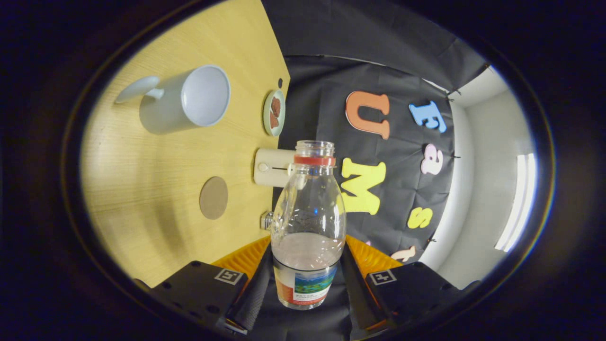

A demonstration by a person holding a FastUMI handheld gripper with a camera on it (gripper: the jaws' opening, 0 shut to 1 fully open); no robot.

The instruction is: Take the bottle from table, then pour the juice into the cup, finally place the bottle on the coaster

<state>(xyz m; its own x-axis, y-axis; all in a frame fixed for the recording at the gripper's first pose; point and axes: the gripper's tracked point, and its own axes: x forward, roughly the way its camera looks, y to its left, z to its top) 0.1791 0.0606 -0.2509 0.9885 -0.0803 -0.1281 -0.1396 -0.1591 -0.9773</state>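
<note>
My gripper [307, 265] is shut on a clear plastic bottle [308, 213] with a red neck ring, no cap and a coloured label; both fingers press on its lower body. The whole view is rolled sideways, so the wooden table [142, 189] stands on edge beside the bottle. A white mug [187, 99] with an empty inside sits on the table beyond the fingers, its mouth facing me. A round brown coaster [213, 197] lies flat on the table, nearer than the mug. The bottle looks empty of juice.
A small green dish [274, 112] holding reddish pieces sits near the table's far edge. A cream box-shaped device [273, 166] stands at that edge, partly behind the bottle's neck. A small metal object [266, 220] is beside the bottle. The booth's black cloth wall [322, 94] lies beyond.
</note>
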